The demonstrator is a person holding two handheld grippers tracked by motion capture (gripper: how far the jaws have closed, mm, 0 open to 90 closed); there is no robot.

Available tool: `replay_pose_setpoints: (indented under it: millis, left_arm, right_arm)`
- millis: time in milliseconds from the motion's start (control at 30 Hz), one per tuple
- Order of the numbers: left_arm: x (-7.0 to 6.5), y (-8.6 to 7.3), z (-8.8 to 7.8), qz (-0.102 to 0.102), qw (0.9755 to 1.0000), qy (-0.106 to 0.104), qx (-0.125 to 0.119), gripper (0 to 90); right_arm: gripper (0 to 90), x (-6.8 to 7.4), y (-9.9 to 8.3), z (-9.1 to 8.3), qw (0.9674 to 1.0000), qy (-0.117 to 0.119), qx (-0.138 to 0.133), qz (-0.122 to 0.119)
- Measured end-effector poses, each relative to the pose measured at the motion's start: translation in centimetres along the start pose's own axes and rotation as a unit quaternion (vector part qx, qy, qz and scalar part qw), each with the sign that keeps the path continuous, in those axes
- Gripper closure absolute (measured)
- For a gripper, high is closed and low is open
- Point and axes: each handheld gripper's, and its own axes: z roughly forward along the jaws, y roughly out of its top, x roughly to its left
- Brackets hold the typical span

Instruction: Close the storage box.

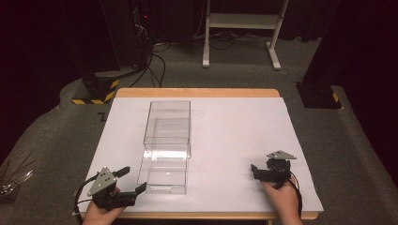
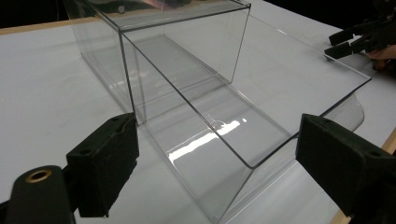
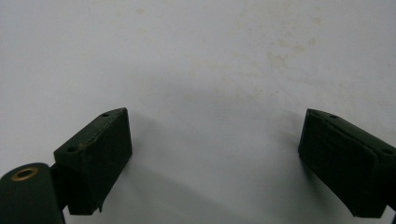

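From the high view, a clear box (image 1: 166, 140) lies lengthwise left of the middle of the white table (image 1: 234, 136), its glassy walls hard to trace, with the left gripper (image 1: 133, 179) just beside its near corner and the right gripper (image 1: 255, 169) well apart. In the left gripper view the fingers (image 2: 107, 158) stand spread, empty, the box's near end between them, untouched. In the right gripper view the spread fingers (image 3: 95, 156) frame bare table, their bases cut off

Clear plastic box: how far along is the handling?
Done: nothing visible yet; the clear plastic box lies untouched on the white table cover. In hand: the left gripper, open, is aimed at the box's near end. Left: gripping and moving it; the right gripper rests open over bare cover, apart from the box.
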Motion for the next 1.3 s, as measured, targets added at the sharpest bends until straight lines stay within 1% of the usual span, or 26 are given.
replay_pose_setpoints:
  millis: [67,167,267,633,867,1000,1067,1167,1233,1300]
  left_arm:
    - [0.0,-0.1,0.0,0.000,1.0000,0.000,0.004,14.4]
    - [0.1,-0.3,0.0,-0.001,1.0000,-0.007,0.005,14.8]
    - [0.0,-0.5,0.3,0.007,0.9999,-0.006,0.015,14.9]
    - [0.2,-1.2,1.0,0.006,0.9992,-0.009,0.038,15.3]
    - [0.0,-1.2,1.4,0.011,0.9991,-0.010,0.039,15.1]
    - [-0.3,-1.1,2.0,0.015,0.9990,-0.010,0.040,15.0]
    - [-0.5,-1.1,2.3,0.019,0.9989,-0.006,0.042,15.2]
    - [-0.5,-1.1,2.5,0.015,0.9990,-0.005,0.042,15.8]
    - [-0.6,-1.0,2.6,0.016,0.9991,-0.001,0.040,17.4]
    - [-0.6,-1.0,2.8,0.011,0.9992,0.000,0.039,18.6]
  right_arm:
    - [9.4,0.0,0.0,0.0,1.0000,0.000,0.000,0.000]
    - [9.4,0.0,0.0,0.0,1.0000,0.000,0.000,0.000]
    - [9.4,0.0,0.0,0.0,1.0000,0.000,0.000,0.000]
    - [9.4,0.0,0.0,0.0,1.0000,0.000,0.000,0.000]
    - [9.4,0.0,0.0,0.0,1.0000,0.000,0.000,0.000]
    - [9.4,0.0,0.0,0.0,1.0000,0.000,0.000,0.000]
    - [9.3,0.0,0.0,0.0,1.0000,0.000,0.000,0.000]
    - [9.3,0.0,0.0,0.0,1.0000,0.000,0.000,0.000]
    - [9.4,0.0,0.0,0.0,1.0000,0.000,0.000,0.000]
    - [9.3,0.0,0.0,0.0,1.0000,0.000,0.000,0.000]
